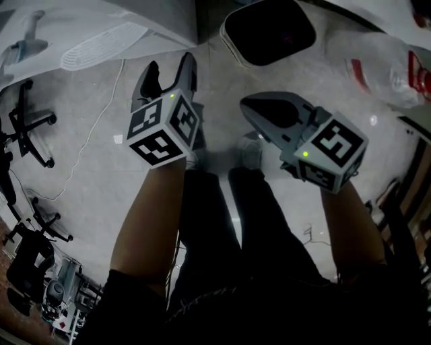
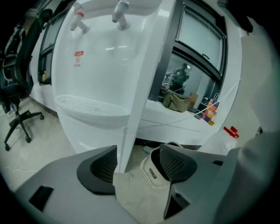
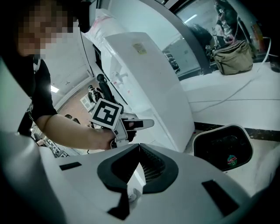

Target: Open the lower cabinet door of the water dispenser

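The white water dispenser (image 2: 100,65) fills the left gripper view, with two taps above a drip tray (image 2: 87,104) and the lower cabinet front (image 2: 83,133) beneath. Its upright corner edge (image 2: 144,87) runs down between the jaws of my left gripper (image 2: 138,164), which is open; the pads do not press on it. I cannot tell whether the door stands ajar. In the head view the left gripper (image 1: 170,64) is beside the dispenser (image 1: 155,17), and my right gripper (image 1: 248,104) hangs shut and empty to its right. The right gripper (image 3: 139,146) faces the dispenser's side (image 3: 148,83) and the left gripper (image 3: 142,124).
A white bin with a black inside (image 1: 269,30) (image 2: 153,173) (image 3: 223,146) stands on the floor just right of the dispenser. A clear plastic bottle (image 1: 390,67) lies further right. Office chairs (image 1: 27,124) (image 2: 17,118) and a floor cable (image 1: 87,141) are at the left. The person's legs (image 1: 215,222) are below.
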### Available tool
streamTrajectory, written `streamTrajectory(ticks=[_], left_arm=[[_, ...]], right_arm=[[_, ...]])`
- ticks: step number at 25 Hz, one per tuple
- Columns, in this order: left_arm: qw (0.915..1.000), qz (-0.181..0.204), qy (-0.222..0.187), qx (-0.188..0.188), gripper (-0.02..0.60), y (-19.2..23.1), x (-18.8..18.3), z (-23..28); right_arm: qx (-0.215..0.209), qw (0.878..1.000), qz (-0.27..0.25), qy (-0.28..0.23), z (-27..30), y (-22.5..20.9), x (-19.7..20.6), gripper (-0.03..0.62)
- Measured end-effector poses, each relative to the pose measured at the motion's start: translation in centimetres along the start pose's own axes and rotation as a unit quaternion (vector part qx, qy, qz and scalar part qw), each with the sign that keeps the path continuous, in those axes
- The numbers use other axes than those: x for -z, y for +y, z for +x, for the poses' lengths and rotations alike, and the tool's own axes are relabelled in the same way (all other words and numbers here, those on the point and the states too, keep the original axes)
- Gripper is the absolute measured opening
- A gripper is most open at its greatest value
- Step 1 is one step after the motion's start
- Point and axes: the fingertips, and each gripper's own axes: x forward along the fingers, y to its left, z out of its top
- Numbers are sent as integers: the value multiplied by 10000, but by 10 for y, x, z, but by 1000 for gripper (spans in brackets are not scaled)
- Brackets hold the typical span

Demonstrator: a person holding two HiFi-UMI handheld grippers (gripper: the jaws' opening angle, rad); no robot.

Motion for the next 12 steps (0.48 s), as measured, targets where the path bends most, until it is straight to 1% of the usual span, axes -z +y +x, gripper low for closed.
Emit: streamTrajectory(ticks=[1, 3, 8, 12], left_arm=[[9999, 7, -14, -145, 292, 5, 1, 3], [9995, 6, -4, -319, 301, 14, 5, 8], [9986, -68, 54, -512, 304, 25, 11, 24], [9973, -294, -6, -677, 314, 33, 11, 39]], right_arm=[[-2, 10000, 1, 22, 0, -1, 0, 12], [-8, 10000, 6, 59, 0, 1, 2, 12], [-116, 9996, -35, 260, 1, 4, 8, 12], [-191, 9991, 13, 369, 2, 2, 15, 12]])
